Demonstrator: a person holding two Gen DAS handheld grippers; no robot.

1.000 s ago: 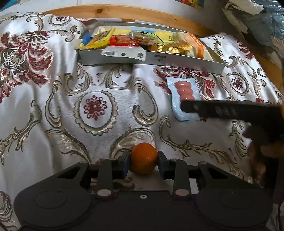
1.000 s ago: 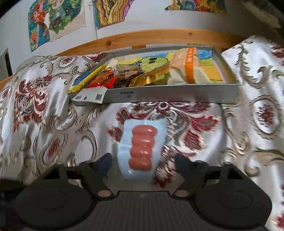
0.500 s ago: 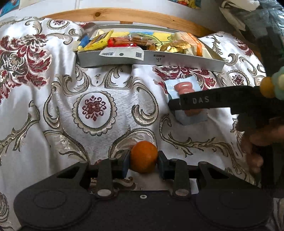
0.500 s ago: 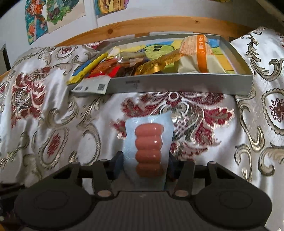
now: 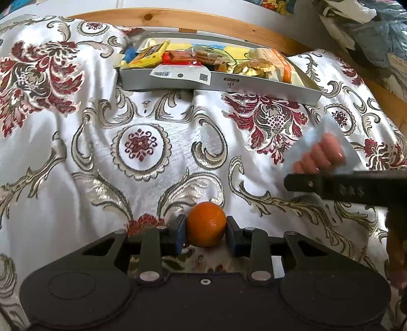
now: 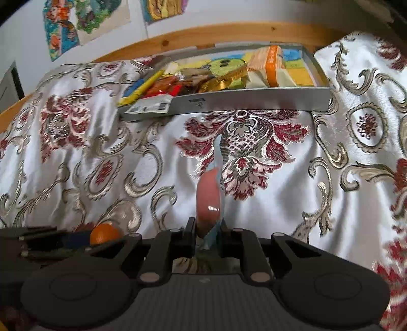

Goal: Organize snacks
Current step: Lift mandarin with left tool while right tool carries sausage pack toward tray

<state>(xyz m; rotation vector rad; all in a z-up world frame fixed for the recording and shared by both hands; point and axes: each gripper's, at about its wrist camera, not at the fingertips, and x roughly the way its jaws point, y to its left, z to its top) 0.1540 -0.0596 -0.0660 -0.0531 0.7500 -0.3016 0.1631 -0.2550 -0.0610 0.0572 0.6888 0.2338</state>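
My left tongs [image 5: 206, 230] grip an orange [image 5: 206, 224] at the bottom centre of the left view, just above the patterned bedspread [image 5: 142, 142]. My right tongs [image 6: 208, 229] pinch a pack of sausages [image 6: 209, 196] held on edge, so the right view shows only a thin strip of it. The left view catches the same pack at middle right, blurred, its lower part hidden behind the dark bar of my right tool. The grey tray [image 5: 229, 84] of snacks sits at the upper centre of both views, against the wooden bed frame [image 5: 216, 24]; its wrappers overlap and are hard to tell apart. Only the right view shows the drawings on the wall [image 6: 84, 23], and the orange peeking in at lower left.
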